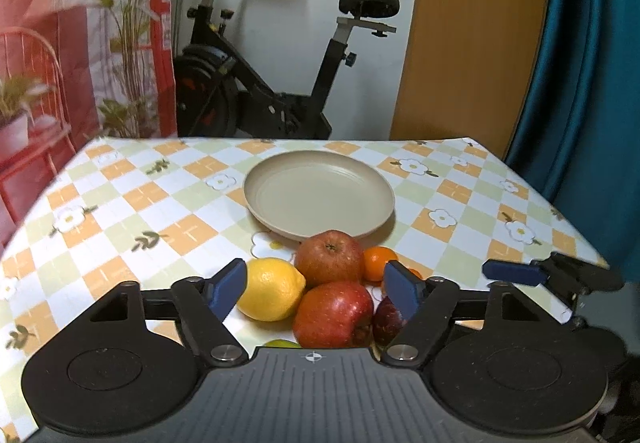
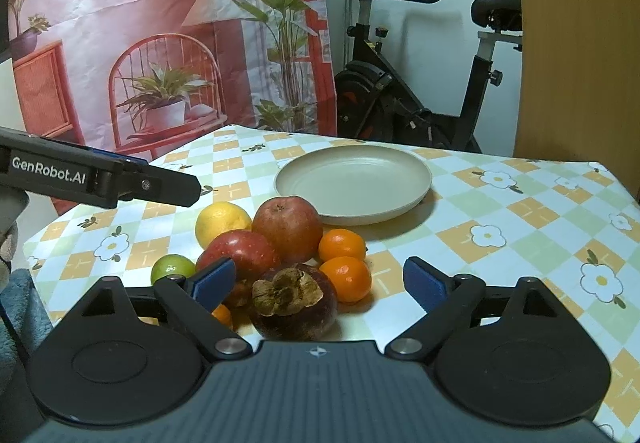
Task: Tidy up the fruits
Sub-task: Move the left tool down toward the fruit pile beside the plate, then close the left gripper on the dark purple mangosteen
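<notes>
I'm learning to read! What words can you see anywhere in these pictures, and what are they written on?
"GenRobot.AI": white letters on the side of the black left gripper, seen from the right wrist camera.
No other words, numbers or signs show on the fruit, the plate or the tablecloth.

A home room: behind the table (image 1: 120, 203) with its flowered checked cloth, an exercise bike (image 1: 256, 75) against the white wall, a printed backdrop (image 2: 160, 23) (plants, a wicker chair) left of the bike.
</notes>
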Demonstrator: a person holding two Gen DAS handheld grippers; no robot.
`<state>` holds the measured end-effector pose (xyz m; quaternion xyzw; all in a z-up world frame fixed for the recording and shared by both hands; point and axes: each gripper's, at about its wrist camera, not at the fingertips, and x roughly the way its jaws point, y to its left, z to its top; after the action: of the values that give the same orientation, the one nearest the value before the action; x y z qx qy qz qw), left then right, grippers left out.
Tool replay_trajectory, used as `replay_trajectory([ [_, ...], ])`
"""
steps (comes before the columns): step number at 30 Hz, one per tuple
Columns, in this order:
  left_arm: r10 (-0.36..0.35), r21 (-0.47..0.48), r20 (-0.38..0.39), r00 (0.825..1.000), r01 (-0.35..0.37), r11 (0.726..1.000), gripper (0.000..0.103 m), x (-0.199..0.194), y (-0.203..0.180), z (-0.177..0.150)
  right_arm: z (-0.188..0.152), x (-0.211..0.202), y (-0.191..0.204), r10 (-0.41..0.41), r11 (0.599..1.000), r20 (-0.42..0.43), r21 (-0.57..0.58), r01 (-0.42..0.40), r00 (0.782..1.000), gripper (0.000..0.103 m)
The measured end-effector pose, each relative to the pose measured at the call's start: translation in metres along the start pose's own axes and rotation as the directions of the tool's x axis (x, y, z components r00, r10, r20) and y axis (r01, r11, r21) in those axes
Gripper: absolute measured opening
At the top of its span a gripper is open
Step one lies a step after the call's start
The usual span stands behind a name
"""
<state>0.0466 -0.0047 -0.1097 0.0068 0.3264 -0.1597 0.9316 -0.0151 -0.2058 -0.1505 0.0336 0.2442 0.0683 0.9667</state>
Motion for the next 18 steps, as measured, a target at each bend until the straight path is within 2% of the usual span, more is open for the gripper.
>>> replay_trajectory([
  [5, -0.016, -0.004, 0.004, 1.0, 0.016, 1.0, 0.067, -0.001, 0.002, 0.009, 0.0, -0.001, -0.003, 0.028, 1.0, 0.0, 0.008, -0.028, 1.0, 0.093],
  [9, -0.026, 0.017, 0.002, 1.0, 0.026, 1.0, 0.066, 0.001, -0.004, 0.009, -0.002, 0.001, -0.002, 0.042, 0.999, -0.009, 0.01, -0.042, 0.999, 0.09],
  [14, -0.093, 0.035, -0.039, 0.995, 0.094, 0.995, 0.056, 0.01, -0.015, 0.003, -0.004, 0.005, 0.003, 0.058, 0.998, -0.03, -0.019, -0.059, 0.998, 0.085],
  [18, -0.165, 0.03, -0.091, 0.982, 0.168, 0.985, 0.056, 0.023, -0.019, 0.004, -0.008, 0.014, 0.004, 0.066, 0.997, -0.071, -0.022, -0.067, 0.995, 0.076],
])
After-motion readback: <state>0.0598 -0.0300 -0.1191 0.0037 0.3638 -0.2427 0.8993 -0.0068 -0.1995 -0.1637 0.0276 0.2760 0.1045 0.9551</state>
